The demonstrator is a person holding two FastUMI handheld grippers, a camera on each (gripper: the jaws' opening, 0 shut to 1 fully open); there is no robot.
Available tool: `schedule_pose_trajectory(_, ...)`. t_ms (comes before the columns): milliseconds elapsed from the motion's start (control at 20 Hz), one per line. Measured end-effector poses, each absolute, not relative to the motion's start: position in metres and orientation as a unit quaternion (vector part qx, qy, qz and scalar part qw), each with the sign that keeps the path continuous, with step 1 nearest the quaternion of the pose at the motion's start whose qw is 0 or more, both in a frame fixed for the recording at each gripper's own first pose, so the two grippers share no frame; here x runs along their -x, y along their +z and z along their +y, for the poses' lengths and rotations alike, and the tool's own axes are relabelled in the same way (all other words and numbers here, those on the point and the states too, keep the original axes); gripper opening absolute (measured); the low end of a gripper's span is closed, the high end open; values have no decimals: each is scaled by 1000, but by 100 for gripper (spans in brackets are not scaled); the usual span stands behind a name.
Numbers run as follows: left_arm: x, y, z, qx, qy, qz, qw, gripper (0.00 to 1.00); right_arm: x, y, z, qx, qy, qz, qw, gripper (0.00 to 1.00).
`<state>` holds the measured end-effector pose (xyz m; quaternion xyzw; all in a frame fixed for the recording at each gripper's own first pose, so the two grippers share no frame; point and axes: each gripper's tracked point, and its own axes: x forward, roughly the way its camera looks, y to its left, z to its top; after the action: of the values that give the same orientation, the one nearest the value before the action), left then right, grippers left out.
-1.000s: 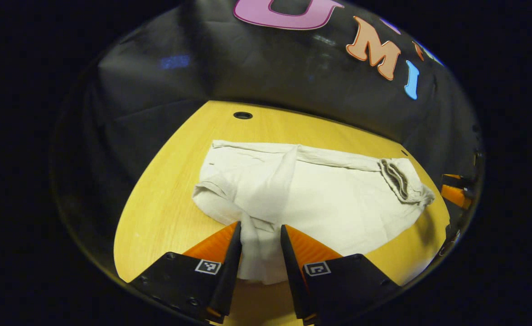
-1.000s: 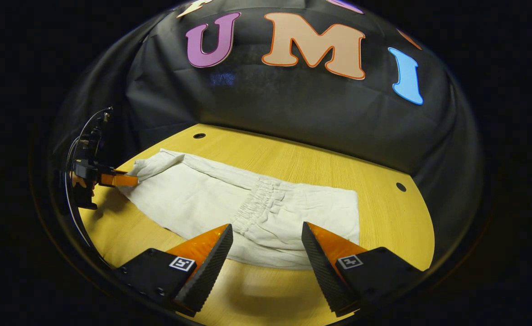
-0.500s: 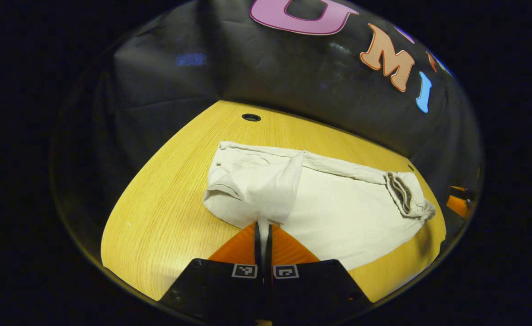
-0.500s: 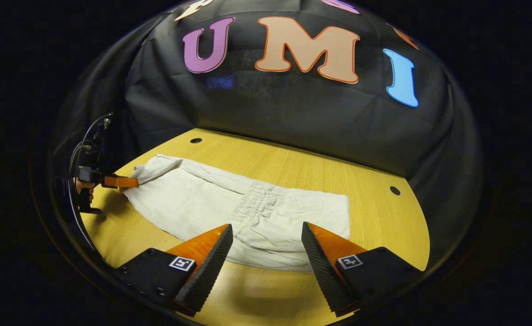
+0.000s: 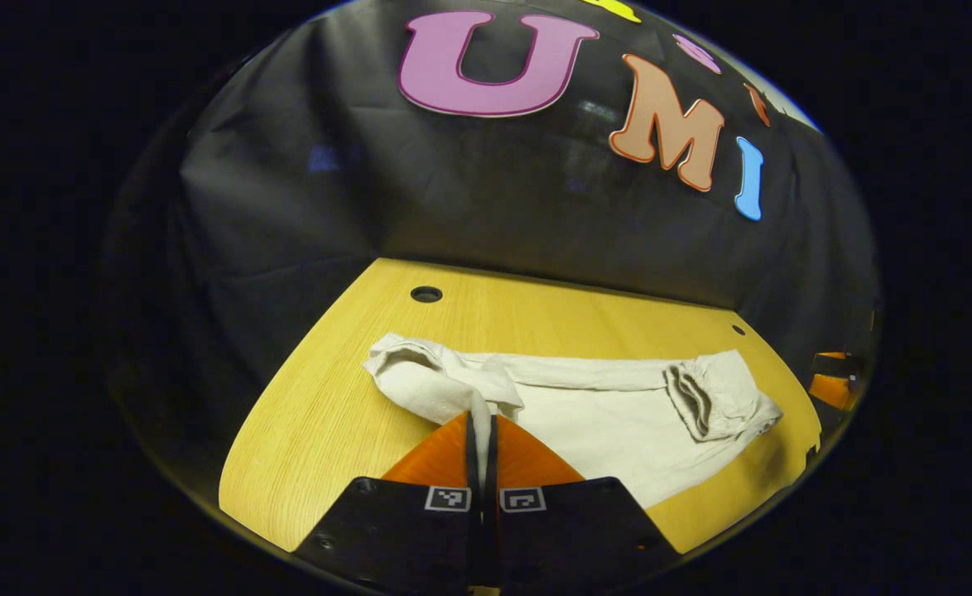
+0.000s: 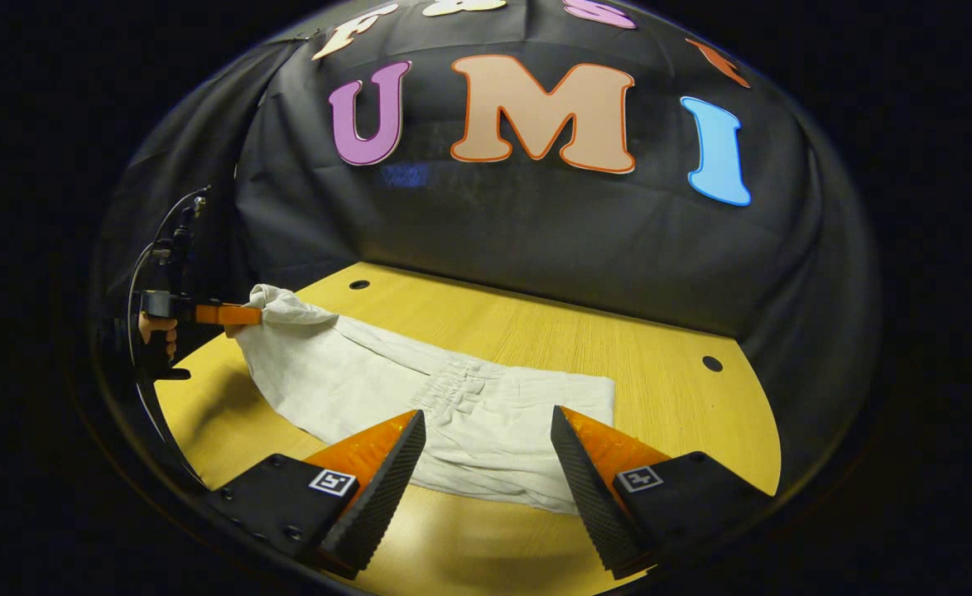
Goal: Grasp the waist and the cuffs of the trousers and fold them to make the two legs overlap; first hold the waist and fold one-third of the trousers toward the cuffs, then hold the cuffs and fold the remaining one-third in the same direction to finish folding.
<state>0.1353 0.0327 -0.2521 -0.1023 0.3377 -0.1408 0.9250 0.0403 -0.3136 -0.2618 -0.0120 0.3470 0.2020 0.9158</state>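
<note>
The left gripper view looked low and close along its own claw point(image 5: 481, 430) across the desk point(image 5: 320, 430) toward the booth wall, while the right gripper view sat slightly higher at the other end, both sharing the trousers point(image 5: 602, 414) and desk.

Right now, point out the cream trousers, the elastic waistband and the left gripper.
cream cotton trousers point(image 6: 345, 377), right gripper view, flat leg panel.
gathered elastic waistband point(image 6: 453, 389), right gripper view, ruched band mid-garment.
left gripper point(image 5: 481, 422), left gripper view, jaws pinching the cuff cloth.
</note>
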Motion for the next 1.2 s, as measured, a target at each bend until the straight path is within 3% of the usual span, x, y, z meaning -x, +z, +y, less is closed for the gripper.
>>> schedule_pose_trajectory(750, -164, -145, -95, 71, -202, 266, 940, 0, -41, -258, -413, -22, 170, 334, 927, 98)
schedule_pose_trajectory(1200, -163, -123, -195, 59, -262, 256, 929, 0, -28, -256, -481, -32, 132, 334, 933, 98)
